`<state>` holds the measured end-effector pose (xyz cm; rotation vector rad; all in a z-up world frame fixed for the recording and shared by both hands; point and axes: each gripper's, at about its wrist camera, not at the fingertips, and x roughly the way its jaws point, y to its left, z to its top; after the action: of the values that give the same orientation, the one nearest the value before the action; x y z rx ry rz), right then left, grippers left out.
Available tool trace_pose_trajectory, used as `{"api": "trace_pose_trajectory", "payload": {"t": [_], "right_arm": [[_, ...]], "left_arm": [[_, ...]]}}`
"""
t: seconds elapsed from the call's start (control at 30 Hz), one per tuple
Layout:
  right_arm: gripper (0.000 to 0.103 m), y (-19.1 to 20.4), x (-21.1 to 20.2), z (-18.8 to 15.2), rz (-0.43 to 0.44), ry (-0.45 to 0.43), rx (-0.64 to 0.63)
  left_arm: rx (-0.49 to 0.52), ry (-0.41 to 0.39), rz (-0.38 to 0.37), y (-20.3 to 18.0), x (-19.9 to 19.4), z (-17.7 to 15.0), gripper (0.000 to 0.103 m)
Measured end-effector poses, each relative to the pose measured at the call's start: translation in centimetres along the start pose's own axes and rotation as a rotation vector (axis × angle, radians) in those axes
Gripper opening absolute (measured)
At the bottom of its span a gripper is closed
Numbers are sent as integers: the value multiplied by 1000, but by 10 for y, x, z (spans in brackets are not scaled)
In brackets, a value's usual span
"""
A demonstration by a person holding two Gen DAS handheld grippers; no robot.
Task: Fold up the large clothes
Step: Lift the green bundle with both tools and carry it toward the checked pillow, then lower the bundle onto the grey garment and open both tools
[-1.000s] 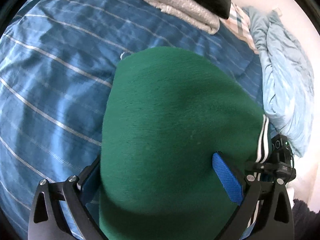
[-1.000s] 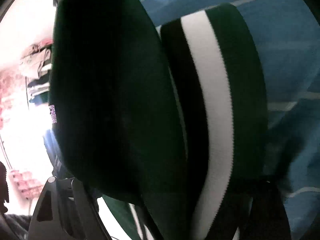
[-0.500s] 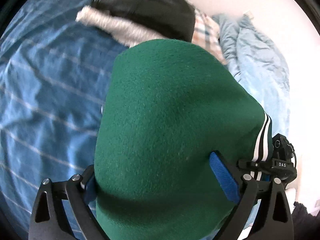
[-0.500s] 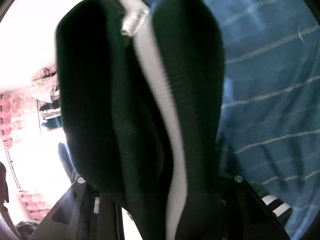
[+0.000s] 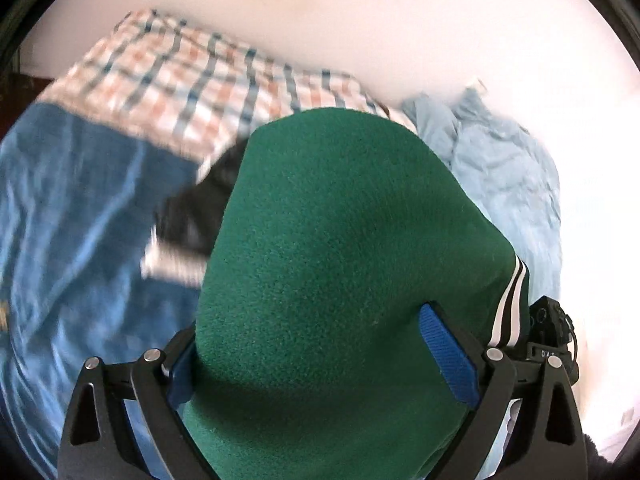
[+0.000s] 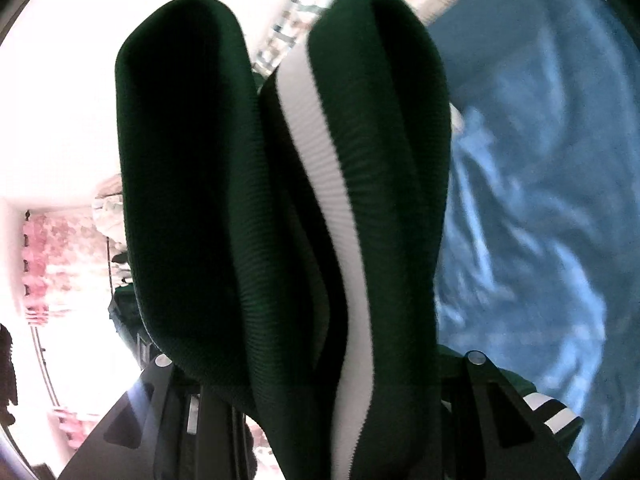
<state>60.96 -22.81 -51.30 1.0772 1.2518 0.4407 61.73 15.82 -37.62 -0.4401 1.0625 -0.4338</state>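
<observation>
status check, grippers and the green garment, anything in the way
Left gripper shut on green garment. Right gripper shut on its striped ribbed edge. Garment bunched in both, above blue bedspread. Black fur-trimmed jacket lies ahead.

The bed [image 5: 80,216] is covered by a blue sheet, creased and blurred in both wrist views. At its far end lies a checked cloth [image 5: 192,80] in orange, white and dark blue, lying against a pale wall. Beside that, toward the right of the left wrist view, a crumpled light-blue cloth [image 5: 504,168] lies on the bed. A black garment [image 5: 200,208] with a pale furry edge rests on the blue sheet, near the checked cloth.
</observation>
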Motion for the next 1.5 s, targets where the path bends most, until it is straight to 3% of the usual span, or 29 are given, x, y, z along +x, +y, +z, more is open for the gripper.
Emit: {"api": "trace_pose_trajectory", "payload": {"t": [0.13,0.3,0.4,0.43,0.5,0.6,0.63,0.7,0.83,0.97,1.03,1.1,1.13,1.23,1.5], "right_arm": [[36,33,50,84,-8,-3,-10],[36,33,109,174,-61,19,7],[36,21,149,208,-127,35,39],[36,41,171,228,-134,36,43],[39,30,164,261,-184,43,25],[48,40,173,270,-278,41,-47],[49,39,173,268,-302,41,-58],[65,43,171,261,-367,42,-69],[79,61,163,248,-505,-4,-130],[89,95,135,204,-761,-154,-257],[90,102,133,185,-881,-208,-307],[92,118,120,142,-986,-243,-346],[92,136,95,112,-1009,-251,-354],[93,156,73,53,-1072,-278,-387],[94,227,-1,-83,-1068,-396,-451]], "left_arm": [[-16,-16,12,9,29,69,98],[6,-9,80,33,95,141,98],[80,20,183,47,141,161,98],[120,35,233,48,152,165,98],[205,69,302,50,174,163,98],[252,105,344,57,193,150,98],[243,105,346,58,193,148,98],[217,81,348,59,187,142,98],[149,37,399,50,162,132,99],[109,-15,479,34,131,121,101],[109,-41,521,23,115,113,101],[112,-50,558,8,95,99,101],[108,-54,569,4,87,94,101],[110,-66,583,-16,54,74,102],[186,-115,582,-74,-44,14,102]]}}
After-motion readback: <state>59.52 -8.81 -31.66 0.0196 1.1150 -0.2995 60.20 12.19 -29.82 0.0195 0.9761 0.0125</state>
